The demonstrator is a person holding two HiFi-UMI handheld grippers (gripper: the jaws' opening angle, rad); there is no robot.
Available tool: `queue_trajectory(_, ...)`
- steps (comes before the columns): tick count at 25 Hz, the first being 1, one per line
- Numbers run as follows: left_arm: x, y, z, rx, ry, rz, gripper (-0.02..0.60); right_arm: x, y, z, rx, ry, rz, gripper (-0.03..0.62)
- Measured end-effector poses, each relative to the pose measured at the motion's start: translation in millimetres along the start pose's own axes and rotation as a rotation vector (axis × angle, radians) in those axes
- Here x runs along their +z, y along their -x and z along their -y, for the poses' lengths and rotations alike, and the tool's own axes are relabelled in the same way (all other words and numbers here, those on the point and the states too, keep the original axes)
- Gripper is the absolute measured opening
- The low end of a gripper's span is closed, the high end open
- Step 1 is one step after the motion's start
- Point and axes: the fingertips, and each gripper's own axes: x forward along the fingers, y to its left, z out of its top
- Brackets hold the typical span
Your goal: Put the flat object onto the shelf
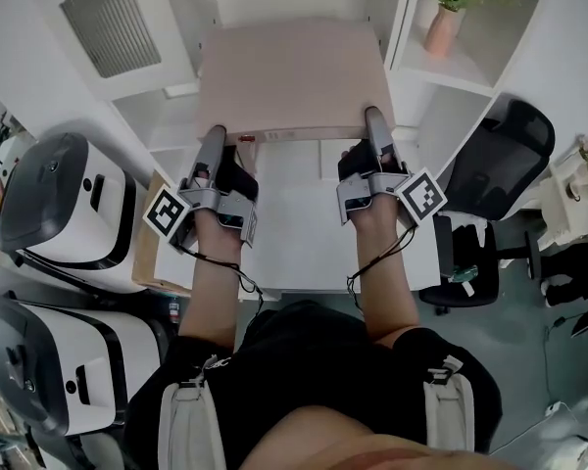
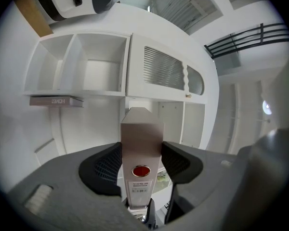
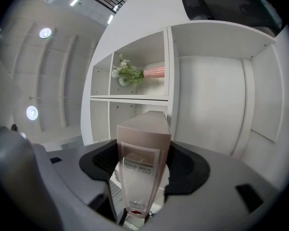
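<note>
A flat pinkish-beige box (image 1: 292,78) is held level in front of the white shelf unit (image 1: 426,86), one gripper on each near corner. My left gripper (image 1: 216,141) is shut on its near left edge, and my right gripper (image 1: 374,125) is shut on its near right edge. In the left gripper view the box (image 2: 140,138) stands edge-on between the black pads (image 2: 105,166), with a red dot and a label on its end. The right gripper view shows the box (image 3: 142,146) clamped the same way by my right gripper (image 3: 142,167). The box's far edge points at the open shelf compartments (image 2: 91,66).
A pink vase with flowers (image 1: 444,23) stands in an upper right compartment. A book (image 2: 56,101) lies on a shelf ledge. A louvred cabinet door (image 1: 108,27) is at the left. White and black machines (image 1: 59,209) stand at the left, a black office chair (image 1: 492,160) at the right.
</note>
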Motion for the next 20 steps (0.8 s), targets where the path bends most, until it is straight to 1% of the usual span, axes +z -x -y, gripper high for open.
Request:
queue_trajectory(3, 1.8, -5.3, -2.2, 0.011, 0.0, 0.001, 0.262, 0.8, -4.7, 5.6, -0.021, -0.003, -0.005, 0.29)
queue_trajectory(11, 7.0, -26.7, -5.9, 0.012, -0.007, 0.019, 0.261, 7.0, -24.0, 11.6, -0.039, -0.002, -0.024, 0.293)
queue_trajectory(20, 10.1, -53.8, -3.3, 0.025, 0.001, 0.038, 0.256, 22.5, -47.8, 14.9, -0.084, -0.02, 0.032, 0.293)
